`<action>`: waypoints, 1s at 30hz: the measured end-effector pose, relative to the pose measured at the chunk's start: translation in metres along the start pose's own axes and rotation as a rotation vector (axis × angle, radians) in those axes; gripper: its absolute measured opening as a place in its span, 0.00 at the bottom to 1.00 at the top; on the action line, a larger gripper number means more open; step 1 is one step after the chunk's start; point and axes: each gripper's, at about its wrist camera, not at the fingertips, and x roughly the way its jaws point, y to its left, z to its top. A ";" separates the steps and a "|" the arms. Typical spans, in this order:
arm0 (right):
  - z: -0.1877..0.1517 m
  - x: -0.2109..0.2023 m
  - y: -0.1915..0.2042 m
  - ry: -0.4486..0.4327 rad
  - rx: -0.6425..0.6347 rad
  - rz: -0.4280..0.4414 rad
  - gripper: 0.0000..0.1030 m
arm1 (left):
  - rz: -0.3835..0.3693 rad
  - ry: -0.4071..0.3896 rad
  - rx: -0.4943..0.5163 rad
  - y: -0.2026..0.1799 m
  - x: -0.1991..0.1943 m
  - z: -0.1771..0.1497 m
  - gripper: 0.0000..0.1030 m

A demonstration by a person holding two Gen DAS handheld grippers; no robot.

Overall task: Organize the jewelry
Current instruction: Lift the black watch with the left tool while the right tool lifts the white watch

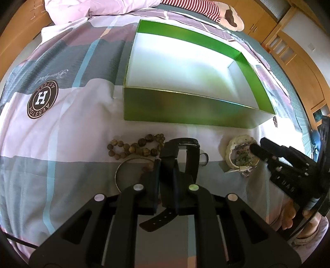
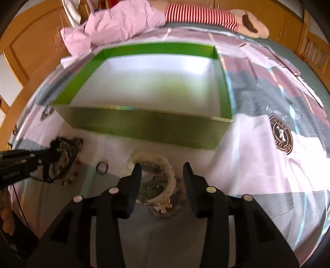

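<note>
An open green box (image 1: 185,111) with a white inside lies on the bedspread; it also shows in the right wrist view (image 2: 144,125). My left gripper (image 1: 165,162) is shut on a black watch strap (image 1: 169,152), just in front of the box. Brown wooden beads (image 1: 134,147) and a thin metal bangle (image 1: 123,167) lie beside it. My right gripper (image 2: 162,167) is open, its fingers on either side of a cream bead bracelet (image 2: 169,175) that lies over greenish jewelry (image 2: 152,188). A small ring (image 2: 102,167) lies to the left.
The patterned bedspread (image 1: 61,123) covers the bed. A pink quilt (image 2: 115,24) and a striped plush toy (image 2: 202,14) lie behind the box. Wooden cupboards (image 1: 299,61) stand around the bed.
</note>
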 end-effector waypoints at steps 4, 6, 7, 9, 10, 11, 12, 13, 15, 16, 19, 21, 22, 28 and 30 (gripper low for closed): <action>-0.004 0.012 0.008 0.038 -0.038 -0.024 0.23 | 0.005 0.000 -0.001 -0.002 0.002 0.001 0.12; -0.004 0.011 0.008 0.029 -0.041 -0.036 0.11 | 0.004 -0.003 0.000 -0.004 0.003 0.001 0.12; -0.003 0.007 0.005 0.018 -0.022 -0.010 0.11 | 0.001 -0.007 0.001 -0.005 0.002 0.002 0.12; -0.002 -0.002 0.002 -0.014 0.003 0.018 0.11 | -0.009 -0.024 0.004 -0.007 -0.003 0.002 0.12; 0.001 -0.011 0.001 -0.048 0.011 0.038 0.11 | -0.015 -0.036 0.006 -0.007 -0.007 0.003 0.12; 0.002 -0.018 0.001 -0.071 0.012 0.049 0.11 | -0.024 -0.054 0.009 -0.009 -0.011 0.003 0.12; 0.004 -0.025 0.000 -0.098 0.010 0.059 0.11 | -0.030 -0.068 0.012 -0.009 -0.014 0.004 0.12; 0.005 -0.030 0.001 -0.121 0.008 0.066 0.11 | -0.038 -0.083 0.017 -0.011 -0.017 0.004 0.12; 0.005 -0.035 0.002 -0.139 -0.005 0.067 0.11 | -0.044 -0.093 0.026 -0.014 -0.018 0.003 0.12; 0.004 -0.033 0.003 -0.132 -0.009 0.063 0.11 | -0.041 -0.092 0.033 -0.016 -0.017 0.002 0.12; 0.002 -0.023 0.003 -0.097 -0.017 0.052 0.11 | -0.015 -0.078 0.053 -0.022 -0.010 0.000 0.12; 0.001 -0.020 0.004 -0.086 -0.018 0.045 0.11 | -0.007 -0.071 0.064 -0.025 -0.007 -0.001 0.12; 0.001 -0.019 0.004 -0.085 -0.017 0.043 0.11 | -0.007 -0.070 0.068 -0.026 -0.006 -0.001 0.12; 0.002 -0.018 0.006 -0.082 -0.019 0.039 0.11 | -0.005 -0.064 0.070 -0.025 -0.006 -0.002 0.12; 0.001 -0.016 0.007 -0.077 -0.026 0.034 0.11 | -0.004 -0.062 0.069 -0.024 -0.006 -0.002 0.12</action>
